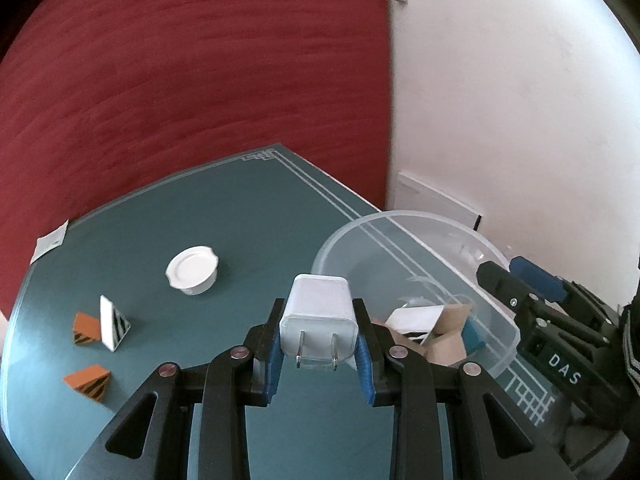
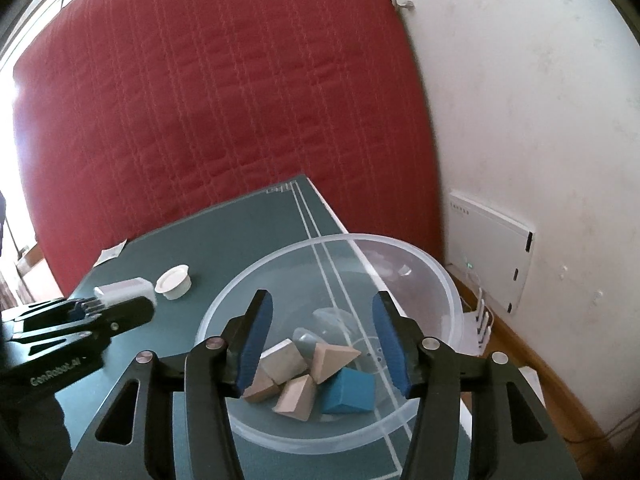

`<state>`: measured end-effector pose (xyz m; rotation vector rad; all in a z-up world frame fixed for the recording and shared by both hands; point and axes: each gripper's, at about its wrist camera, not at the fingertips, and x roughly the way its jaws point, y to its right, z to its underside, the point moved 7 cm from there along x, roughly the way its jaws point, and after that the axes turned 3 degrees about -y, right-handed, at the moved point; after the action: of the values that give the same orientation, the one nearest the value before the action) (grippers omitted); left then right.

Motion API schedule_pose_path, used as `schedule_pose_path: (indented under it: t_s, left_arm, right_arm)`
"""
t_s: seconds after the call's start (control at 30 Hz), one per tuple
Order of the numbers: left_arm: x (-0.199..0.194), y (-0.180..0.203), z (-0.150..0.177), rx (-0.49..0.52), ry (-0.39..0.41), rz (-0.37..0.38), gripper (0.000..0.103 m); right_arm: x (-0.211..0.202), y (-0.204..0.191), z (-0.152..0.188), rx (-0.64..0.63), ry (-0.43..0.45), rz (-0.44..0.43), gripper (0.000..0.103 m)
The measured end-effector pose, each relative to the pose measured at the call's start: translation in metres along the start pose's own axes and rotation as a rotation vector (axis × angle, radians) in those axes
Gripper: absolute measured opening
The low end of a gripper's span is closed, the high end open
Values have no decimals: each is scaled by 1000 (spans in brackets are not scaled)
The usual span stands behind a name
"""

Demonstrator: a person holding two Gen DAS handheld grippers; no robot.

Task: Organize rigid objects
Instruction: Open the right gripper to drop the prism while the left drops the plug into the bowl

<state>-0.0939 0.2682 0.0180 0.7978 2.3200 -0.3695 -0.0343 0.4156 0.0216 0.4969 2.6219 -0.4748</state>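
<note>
My left gripper is shut on a white two-prong charger, prongs toward the camera, just left of a clear plastic bowl. In the right wrist view the right gripper hangs open over the bowl with nothing between its blue pads. Below it lie several tan wedges and a blue block. The left gripper and charger show at the left. The right gripper reaches over the bowl's far rim.
On the teal table sit a white round cap, two orange striped wedges and a white striped wedge. A paper scrap lies at the far left edge. A red quilt and a white wall stand behind.
</note>
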Motion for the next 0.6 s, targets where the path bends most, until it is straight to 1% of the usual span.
schedule_pose_path:
  t_s: [0.37,0.43,0.47,0.5,0.53,0.57,0.6]
  left_arm:
    - [27,19,-12,42,-22,56,32]
    - [31,24,-16,41,-25,65,33]
    - [34,25,-17,39,-29,71,34]
    - [35,24,-17,34,-31,71,48]
    - [35,24,-18,30,-27,67,58]
    - [35,24,-18,30,-13,60,69]
    - [34,20,-18,26,5,41,75]
  right_arm:
    - [3,4,-3,39,19,39,54]
    - [6,6,-3,53,15,46,55]
    - [7,7,-4,58,15,49,56]
    - [8,7,-4,63,14,54,57]
    - [9,8,-4,67,14,59,60]
    - [9,9,-4,72,16,63,61]
    - [10,8,-4,79,20,68,63]
